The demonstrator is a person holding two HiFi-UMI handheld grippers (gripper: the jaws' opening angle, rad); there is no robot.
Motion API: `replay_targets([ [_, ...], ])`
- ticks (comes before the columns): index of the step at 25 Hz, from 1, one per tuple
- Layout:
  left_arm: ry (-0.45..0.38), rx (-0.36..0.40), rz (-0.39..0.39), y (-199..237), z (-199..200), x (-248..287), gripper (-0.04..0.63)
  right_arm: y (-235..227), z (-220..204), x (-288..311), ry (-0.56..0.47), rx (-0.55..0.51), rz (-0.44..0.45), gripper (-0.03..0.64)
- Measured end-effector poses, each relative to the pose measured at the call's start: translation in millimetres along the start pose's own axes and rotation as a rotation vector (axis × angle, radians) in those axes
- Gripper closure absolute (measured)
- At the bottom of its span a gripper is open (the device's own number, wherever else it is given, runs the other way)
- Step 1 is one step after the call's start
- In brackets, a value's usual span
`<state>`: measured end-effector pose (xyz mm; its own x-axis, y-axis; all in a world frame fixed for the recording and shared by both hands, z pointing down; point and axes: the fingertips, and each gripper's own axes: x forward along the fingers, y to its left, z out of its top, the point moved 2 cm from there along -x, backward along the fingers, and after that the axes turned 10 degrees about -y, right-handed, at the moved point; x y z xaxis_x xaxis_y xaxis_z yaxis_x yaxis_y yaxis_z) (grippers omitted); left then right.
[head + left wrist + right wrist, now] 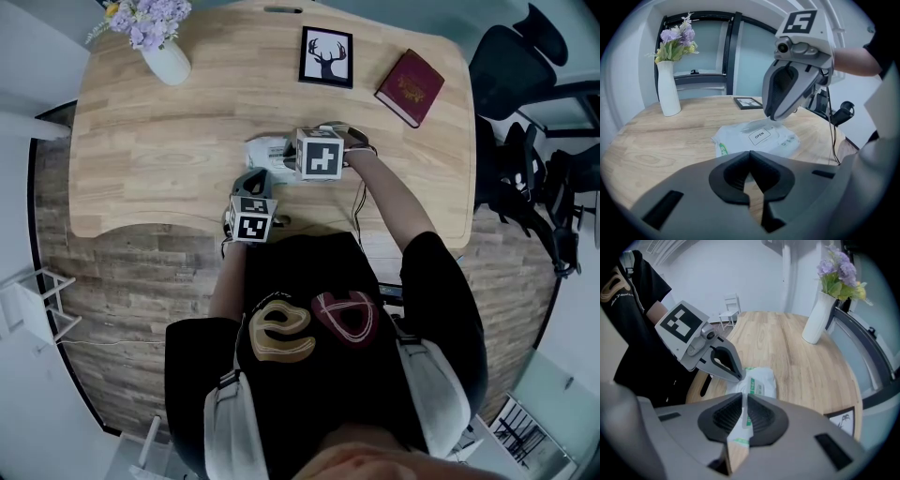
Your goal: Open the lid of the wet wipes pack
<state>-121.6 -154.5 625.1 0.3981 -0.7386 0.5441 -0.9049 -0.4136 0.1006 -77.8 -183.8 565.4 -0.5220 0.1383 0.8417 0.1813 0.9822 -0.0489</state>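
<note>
The wet wipes pack lies flat on the table, close in front of me. My right claw is clamped on its thin lid flap, while my left claw hangs at the pack's near end, jaws together and empty.

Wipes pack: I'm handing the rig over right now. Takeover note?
Left gripper: shut, empty, tip by the pack's edge.
Right gripper: shut on the lid at its edge.
Pack lies flat mid-table.
Done: lid gripped, one edge looks slightly raised.
Left: peel the lid back, probably while steadying the pack.
</note>
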Motion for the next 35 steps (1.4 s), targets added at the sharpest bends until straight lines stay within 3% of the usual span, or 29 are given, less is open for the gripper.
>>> replay_targets([
  [22,0.001,-0.012,-0.006,0.7,0.6,0.1,0.578,-31.4,4.1,-14.9,0.002,0.031,-0.065,0.595],
  [35,-0.002,-0.03,0.004,0.5,1.8,1.4,0.578,-57.9,-8.3,-10.7,-0.075,0.152,-0.038,0.597],
])
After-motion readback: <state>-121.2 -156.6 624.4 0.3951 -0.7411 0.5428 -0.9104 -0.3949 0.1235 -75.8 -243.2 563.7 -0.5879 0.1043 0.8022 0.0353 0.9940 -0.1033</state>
